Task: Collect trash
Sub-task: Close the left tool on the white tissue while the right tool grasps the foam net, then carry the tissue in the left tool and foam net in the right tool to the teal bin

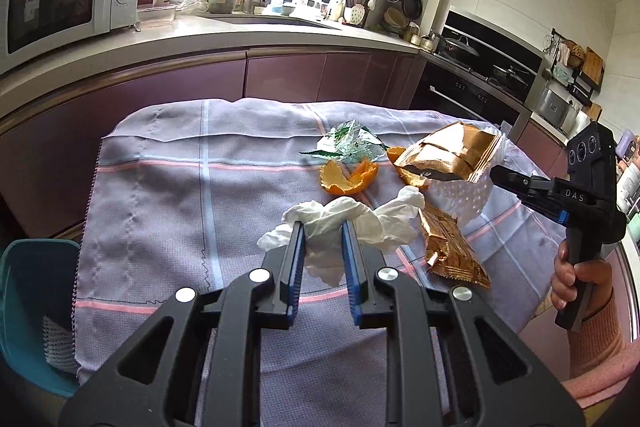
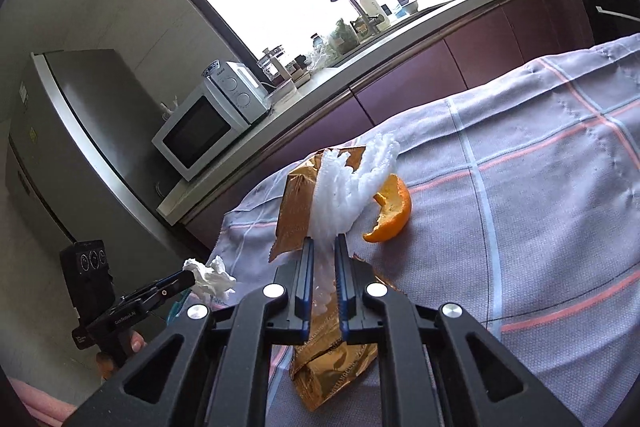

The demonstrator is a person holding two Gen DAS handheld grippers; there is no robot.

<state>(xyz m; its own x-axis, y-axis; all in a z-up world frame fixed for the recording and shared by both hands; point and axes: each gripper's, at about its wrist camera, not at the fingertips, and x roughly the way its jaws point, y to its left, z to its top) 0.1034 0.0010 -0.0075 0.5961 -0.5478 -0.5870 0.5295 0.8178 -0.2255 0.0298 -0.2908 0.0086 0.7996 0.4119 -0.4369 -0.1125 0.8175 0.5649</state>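
Tissue [image 1: 340, 227] pinched in left gripper [image 1: 323, 227] off the bench's [image 1: 168, 187] near edge, foam net [image 2: 344, 187] with gold wrapper [image 2: 298, 203] clamped in right gripper [image 2: 321, 243]; risk: loosely caught wrapper slipping out.

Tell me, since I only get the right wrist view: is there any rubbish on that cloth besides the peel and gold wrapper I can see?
Observer: Yes. A crumpled green and silver wrapper lies towards the far side of the cloth.
Operator: Where would it all go?
Observer: Probably into a teal bin, which stands beside the table's left edge, lower than the cloth.
Operator: And who is carrying this camera?
Observer: A person. Their right hand, in a pink sleeve, grips the handle of the right gripper.
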